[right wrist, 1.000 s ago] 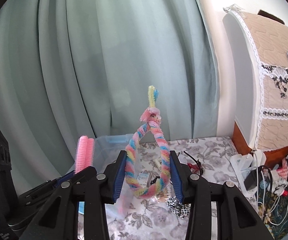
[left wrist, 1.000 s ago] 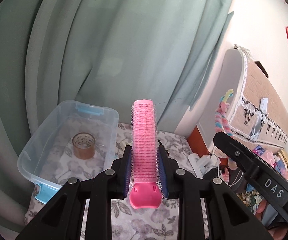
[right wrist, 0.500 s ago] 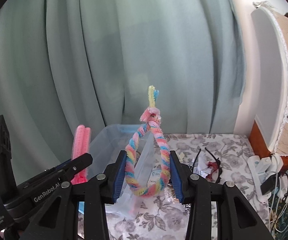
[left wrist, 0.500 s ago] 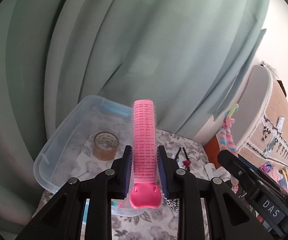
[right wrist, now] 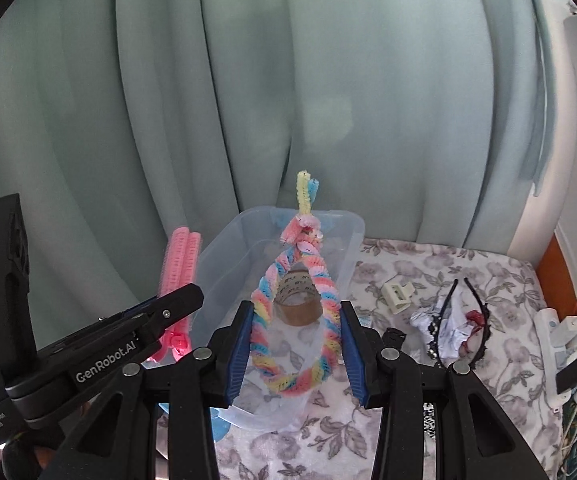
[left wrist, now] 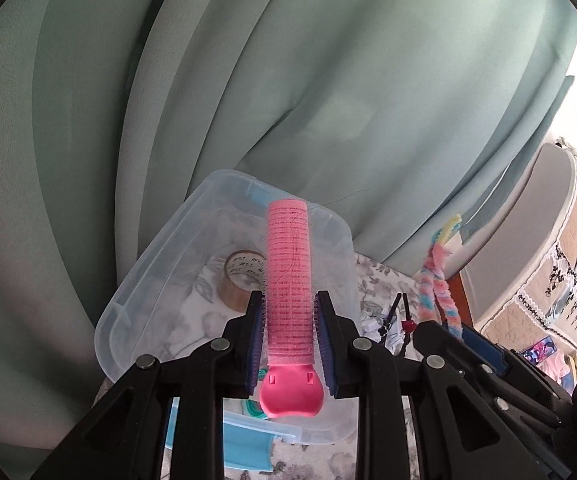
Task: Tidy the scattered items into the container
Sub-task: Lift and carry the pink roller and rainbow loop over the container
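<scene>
Container first: the clear plastic bin [left wrist: 224, 280] sits just ahead of and below both grippers, and so far it holds only a roll of brown tape [right wrist: 298, 300] on its floor — so the tidying looks to be in its early part. The left gripper [left wrist: 289, 344] has its jaws closed narrowly on a pink hair roller clip [left wrist: 289, 280], which stands up between the pads with its tip over the bin's far half. The right gripper [right wrist: 295, 354] is clamped, somewhat wider, on a pastel twisted pipe-cleaner loop [right wrist: 294, 312], the loop squeezed between the blue pads and poised over the bin's near rim. Both pieces are carried but not yet released, and I judge dropping them in to be the step in hand. Left on the surface, off to the right of the right gripper, are a small cream hair claw [right wrist: 398, 295], a black headband [right wrist: 462, 320] and a crumpled bit of white fabric [right wrist: 448, 326] under it. The surface is a grey floral cloth [right wrist: 428, 264]; a pale green curtain [right wrist: 288, 80] hangs close behind the bin, and cables with a white power strip [right wrist: 564, 332] crowd the far right edge.
</scene>
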A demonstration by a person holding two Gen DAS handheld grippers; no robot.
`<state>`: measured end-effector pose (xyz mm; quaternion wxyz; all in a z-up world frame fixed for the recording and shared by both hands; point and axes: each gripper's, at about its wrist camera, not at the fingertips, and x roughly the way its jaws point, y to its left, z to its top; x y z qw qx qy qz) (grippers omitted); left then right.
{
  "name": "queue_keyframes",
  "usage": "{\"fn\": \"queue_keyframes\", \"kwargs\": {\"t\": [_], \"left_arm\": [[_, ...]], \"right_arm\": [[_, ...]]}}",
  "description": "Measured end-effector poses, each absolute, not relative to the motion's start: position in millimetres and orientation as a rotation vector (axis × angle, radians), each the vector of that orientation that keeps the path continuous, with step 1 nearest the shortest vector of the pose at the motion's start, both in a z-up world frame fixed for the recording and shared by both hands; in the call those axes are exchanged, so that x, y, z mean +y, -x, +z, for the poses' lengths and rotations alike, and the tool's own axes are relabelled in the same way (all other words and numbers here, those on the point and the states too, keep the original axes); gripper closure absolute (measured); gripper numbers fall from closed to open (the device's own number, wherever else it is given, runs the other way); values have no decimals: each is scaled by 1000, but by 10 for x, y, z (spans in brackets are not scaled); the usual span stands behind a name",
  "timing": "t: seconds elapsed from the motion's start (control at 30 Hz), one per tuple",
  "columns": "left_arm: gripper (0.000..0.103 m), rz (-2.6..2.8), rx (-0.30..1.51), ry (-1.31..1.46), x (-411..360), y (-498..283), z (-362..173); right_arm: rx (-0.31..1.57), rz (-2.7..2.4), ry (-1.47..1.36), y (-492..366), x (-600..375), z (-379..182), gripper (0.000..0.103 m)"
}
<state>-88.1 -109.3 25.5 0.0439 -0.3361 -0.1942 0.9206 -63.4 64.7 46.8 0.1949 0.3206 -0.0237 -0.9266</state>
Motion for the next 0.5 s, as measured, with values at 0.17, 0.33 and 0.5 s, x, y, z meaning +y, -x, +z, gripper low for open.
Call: {"fn": "queue_keyframes", "kwargs": {"t": [0.17, 0.33, 0.5], "left_arm": [[77, 2817, -613, 1051, -1187, 896, 183], [77, 2824, -627, 1085, -1258, 902, 107], [77, 2821, -636, 1107, -1294, 927, 57]], "right_arm": [[-35, -2562, -935, 699, 434, 355, 58], [-18, -2532, -961, 678, 327, 312, 58], [-13, -2513, -985, 715, 291, 263, 58]]}}
